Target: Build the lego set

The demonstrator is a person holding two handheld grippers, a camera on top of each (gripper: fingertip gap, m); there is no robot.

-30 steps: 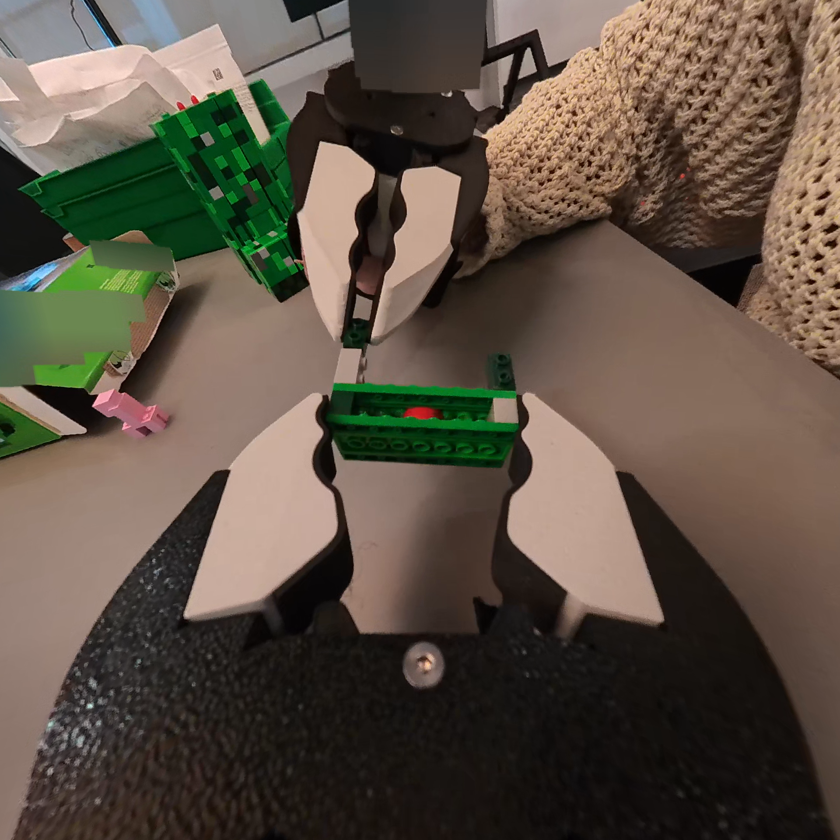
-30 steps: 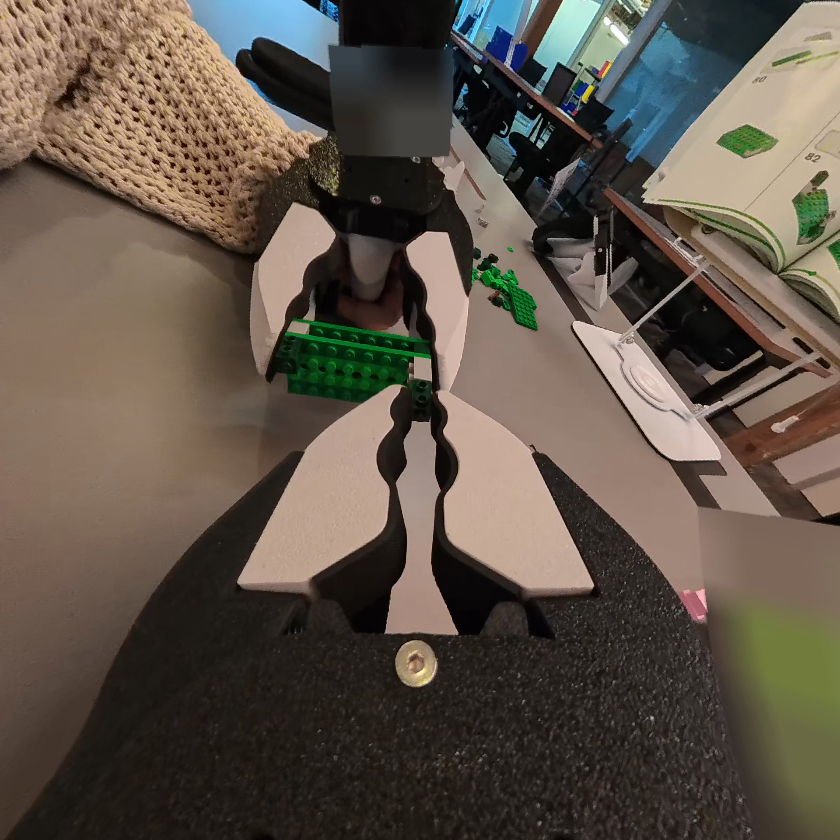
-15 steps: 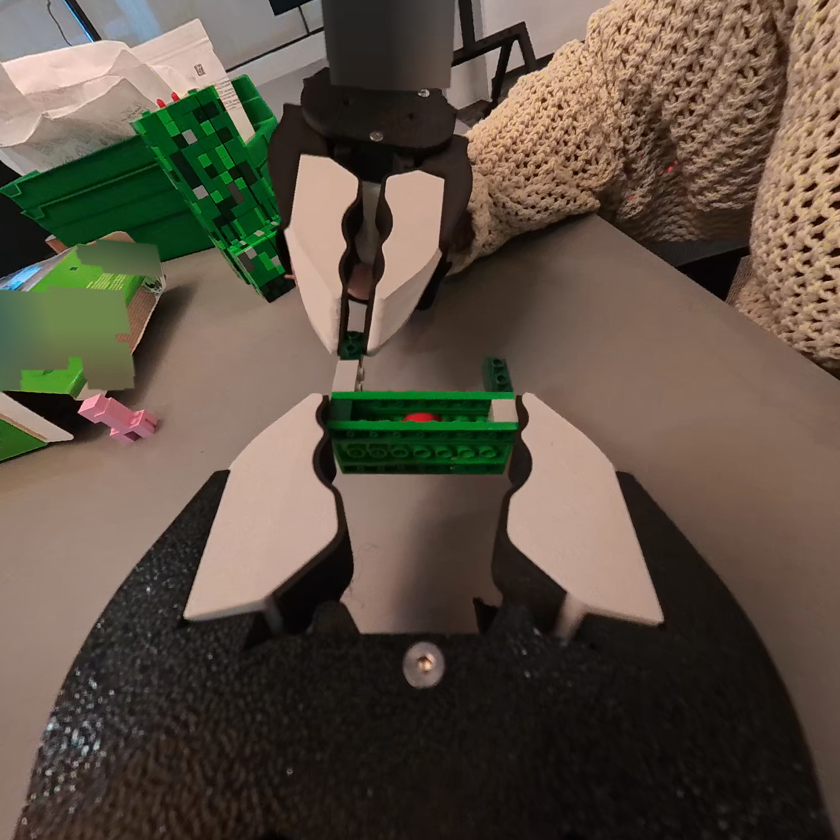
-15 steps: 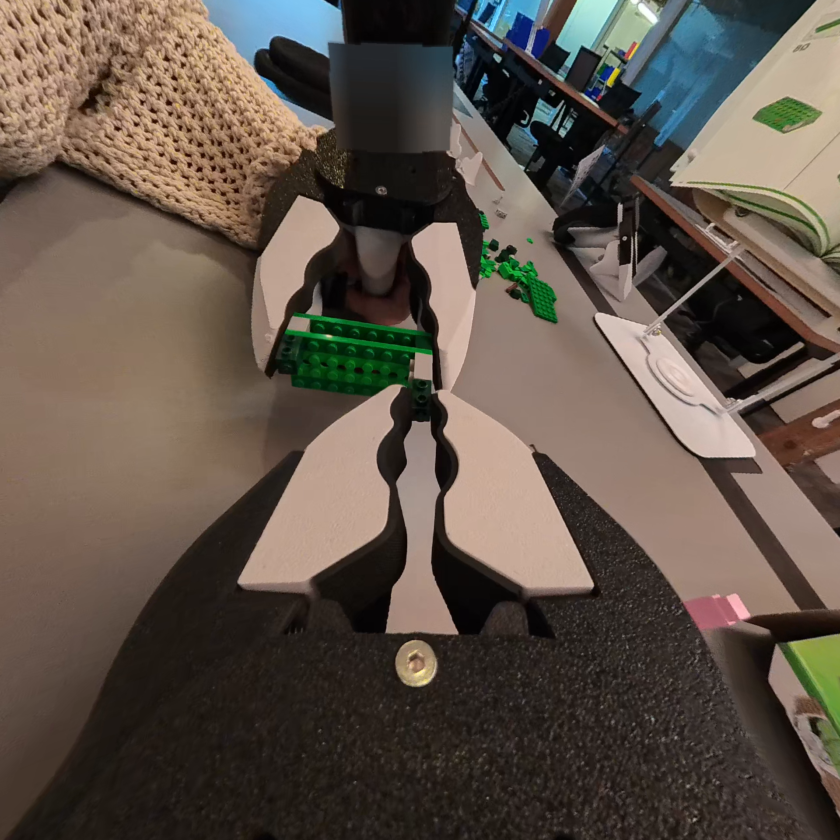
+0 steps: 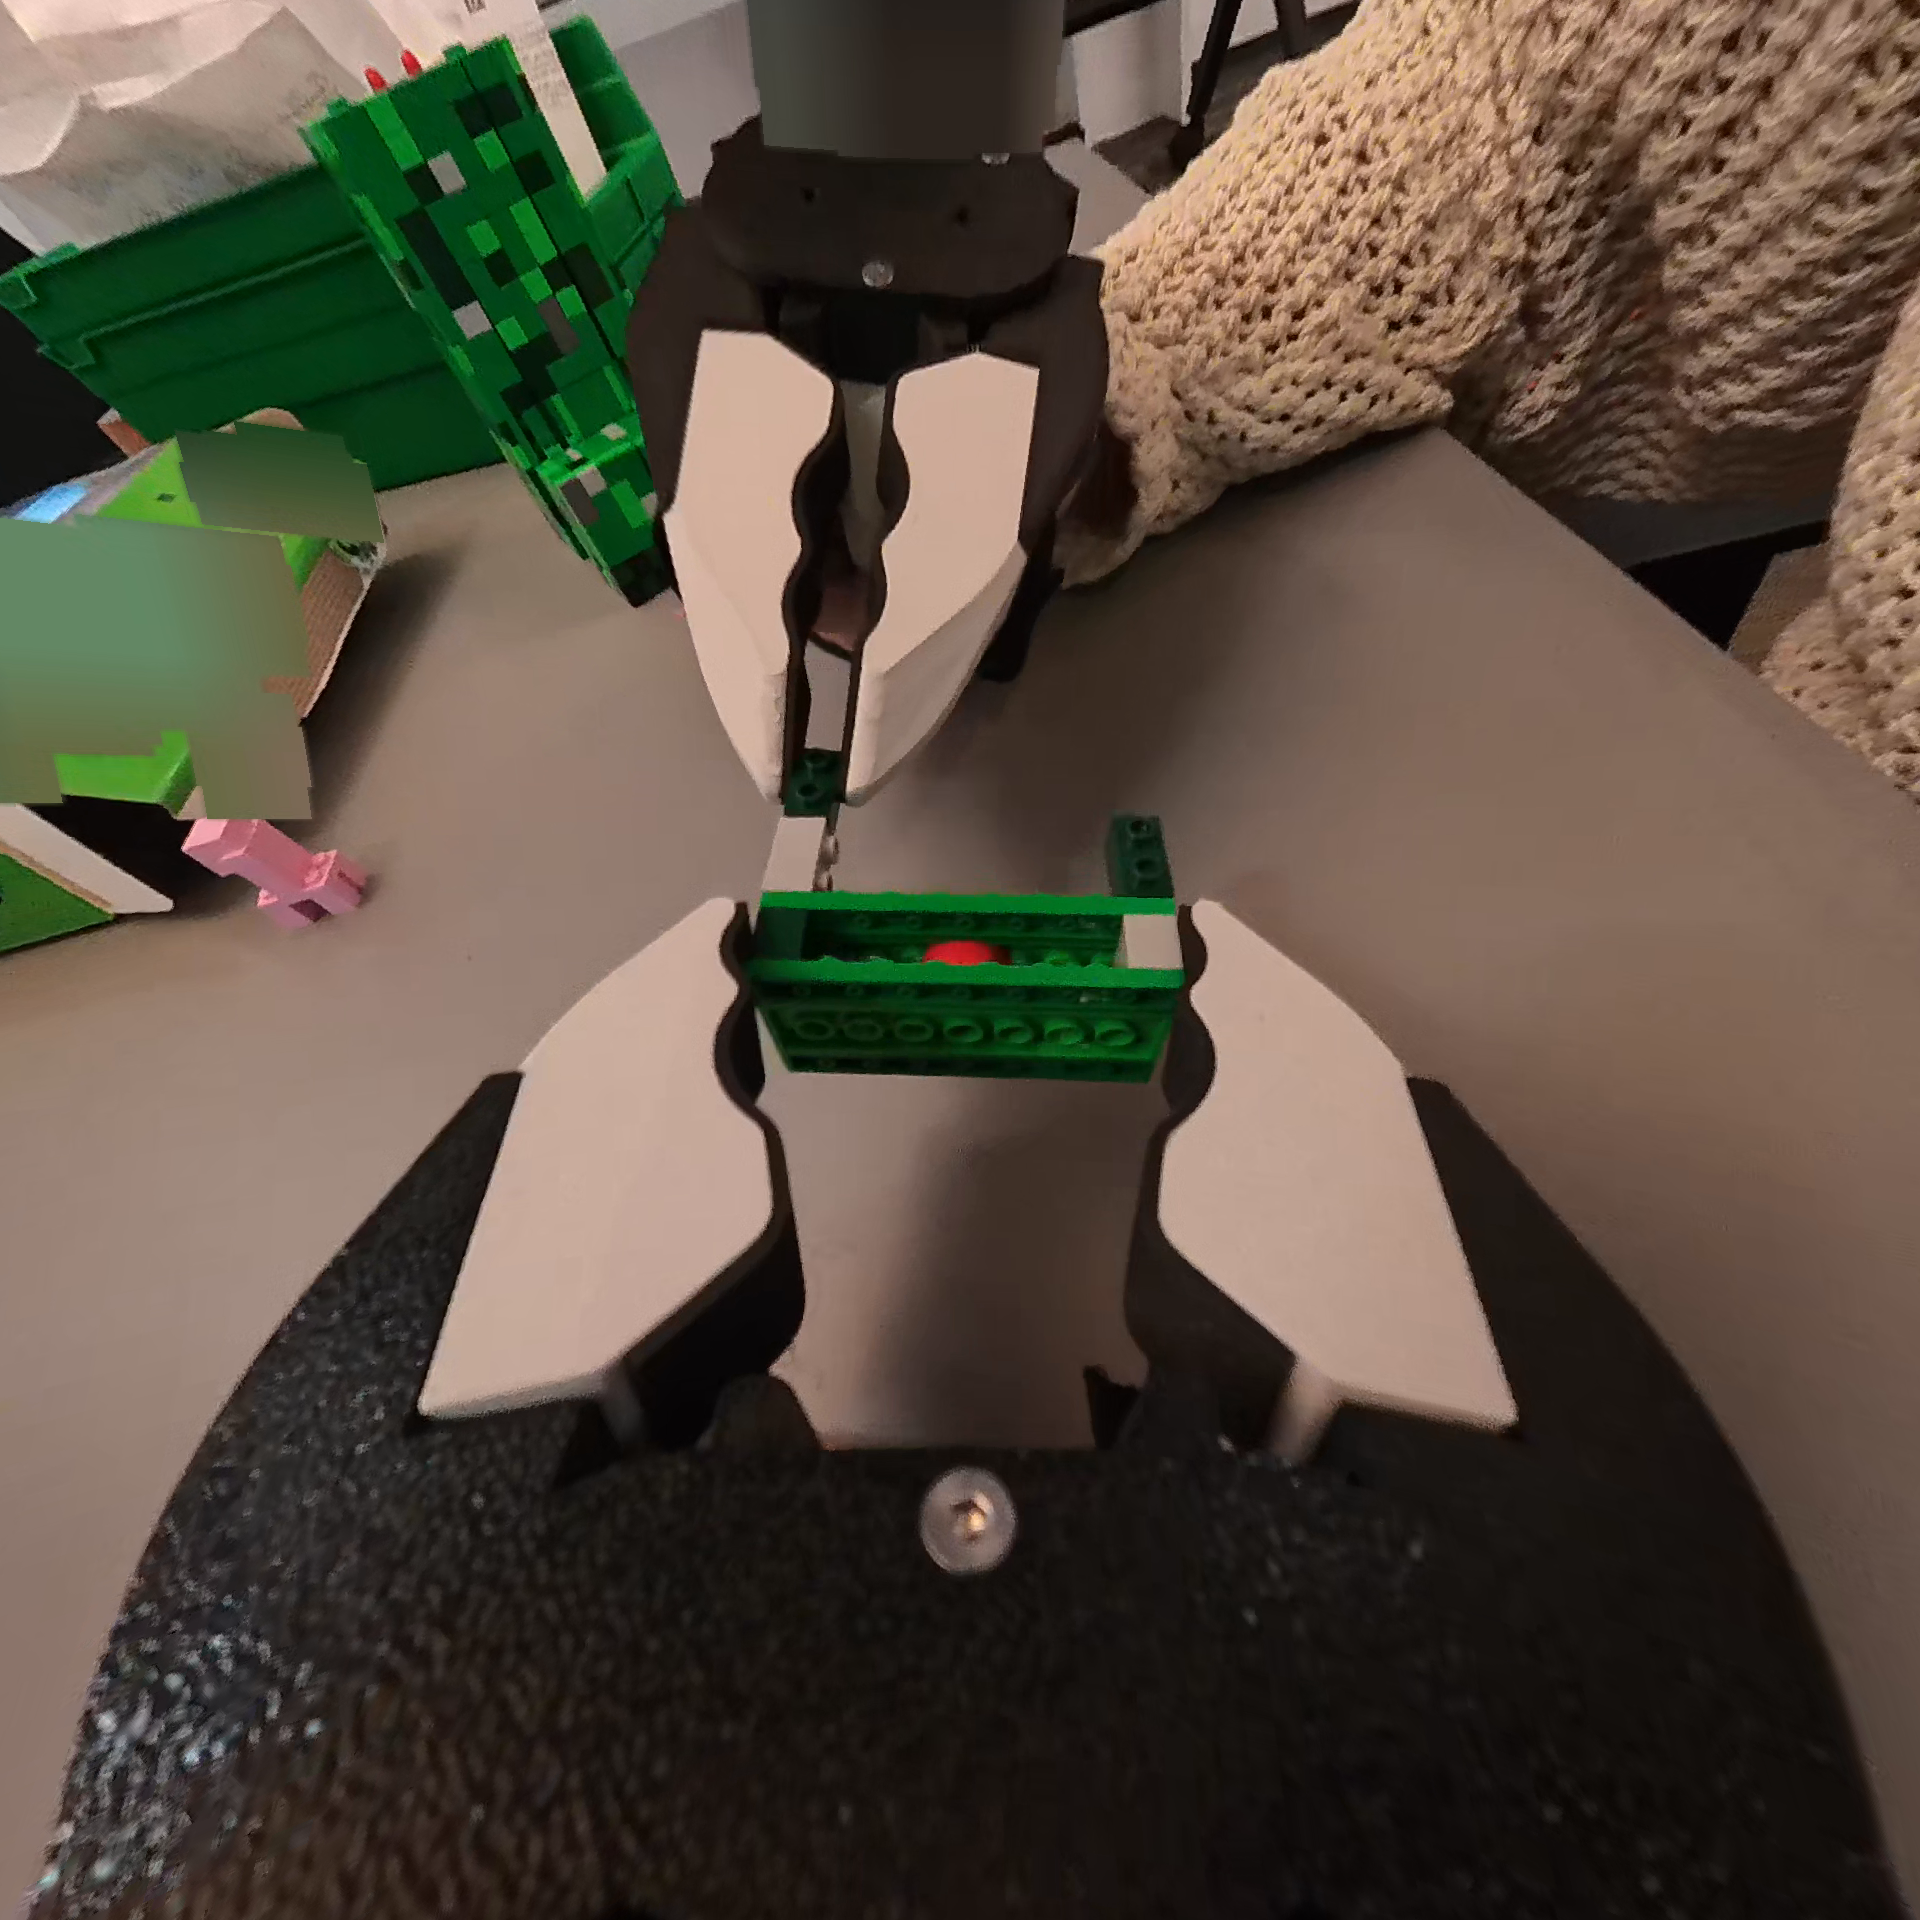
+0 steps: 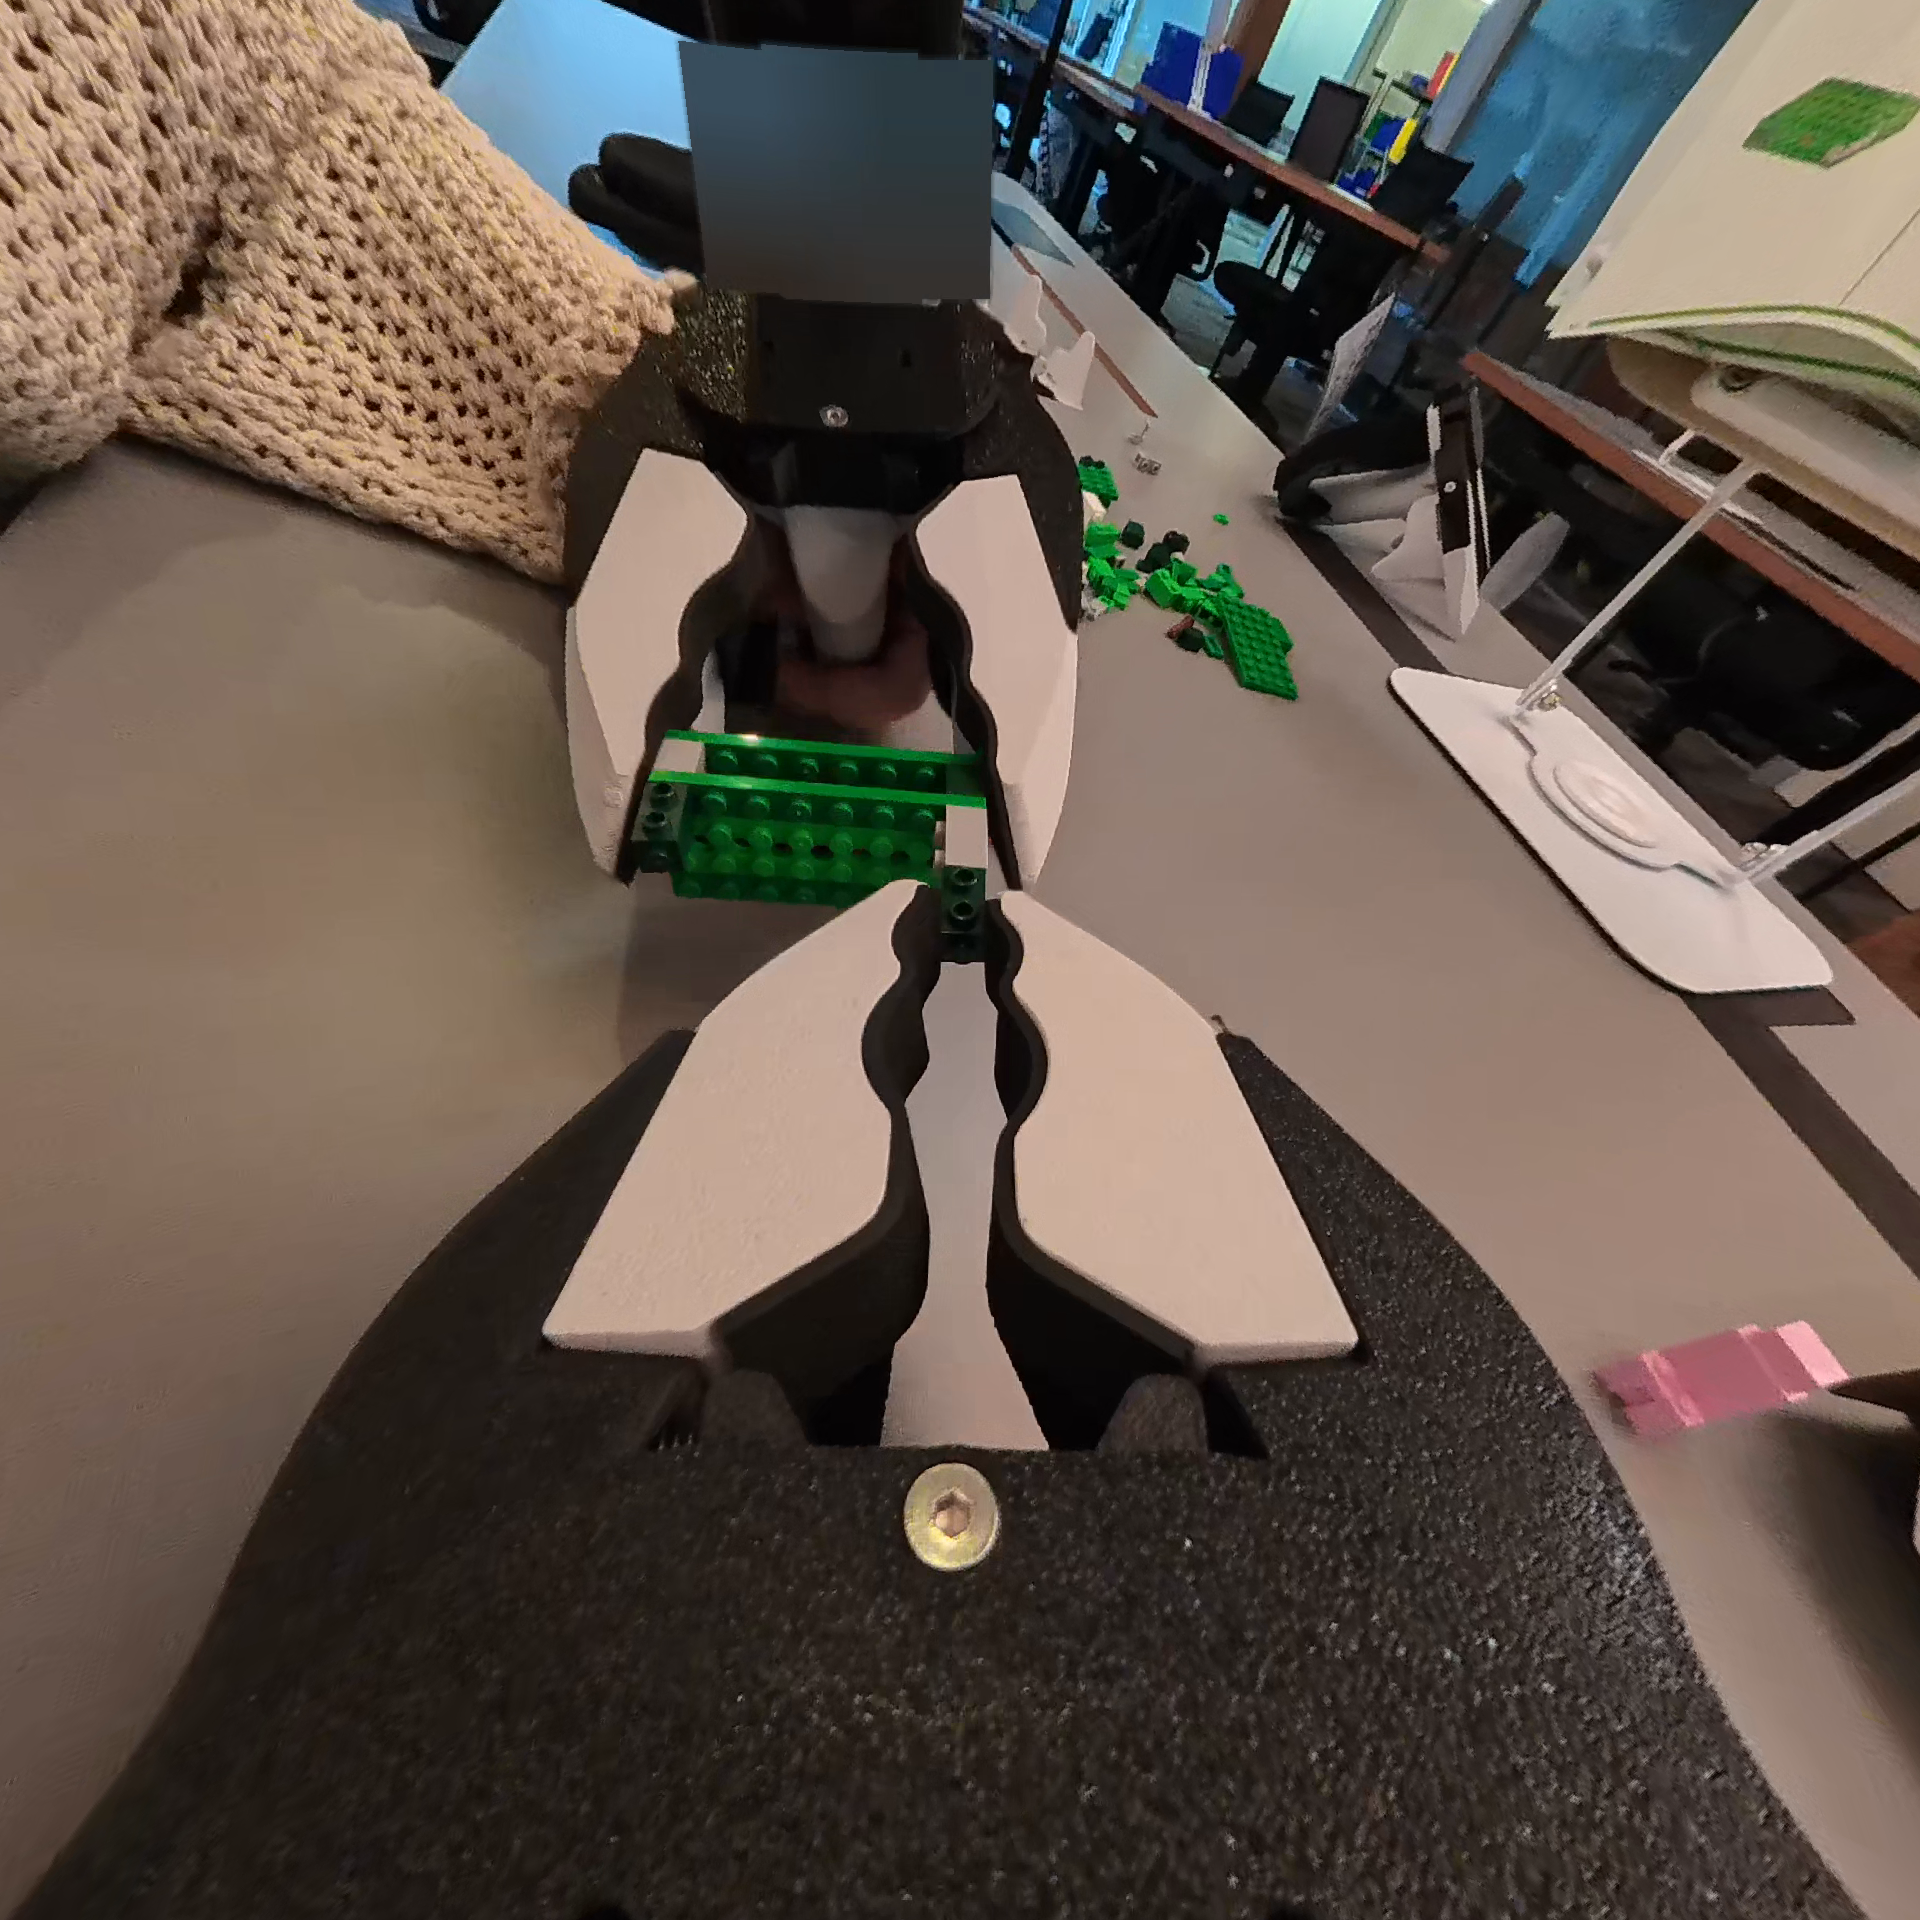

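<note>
My left gripper [image 5: 964,935] is shut on a green lego assembly [image 5: 956,1029] with a red stud inside, held just above the grey table [image 5: 1455,831]. The assembly has a grey post [image 5: 795,852] at its far left corner and a dark green post [image 5: 1141,857] at its far right. My right gripper [image 6: 961,904] faces it and is shut on a small dark green brick [image 6: 963,914]. That brick [image 5: 814,781] sits right at the top of the grey post; whether they touch I cannot tell. The left gripper and assembly [image 6: 810,821] also show in the right wrist view.
A green pixel-pattern lego figure [image 5: 499,312] stands before green bins [image 5: 208,312] at the far left. A pink lego animal [image 5: 281,873] and an open box lie left. Loose green pieces [image 6: 1195,603], a white stand [image 6: 1610,831] and a booklet [image 6: 1766,208] are right. Knit sleeves [image 5: 1403,260] flank the grippers. Left and right tips are no more than a few centimetres apart. Left tips and right tips are each some 20 cm from the pink lego animal [image 5: 281,873].
Both grippers keep their hold. The right gripper has tilted a little, so its background has shifted; the small brick stays by the assembly's grey corner post.
</note>
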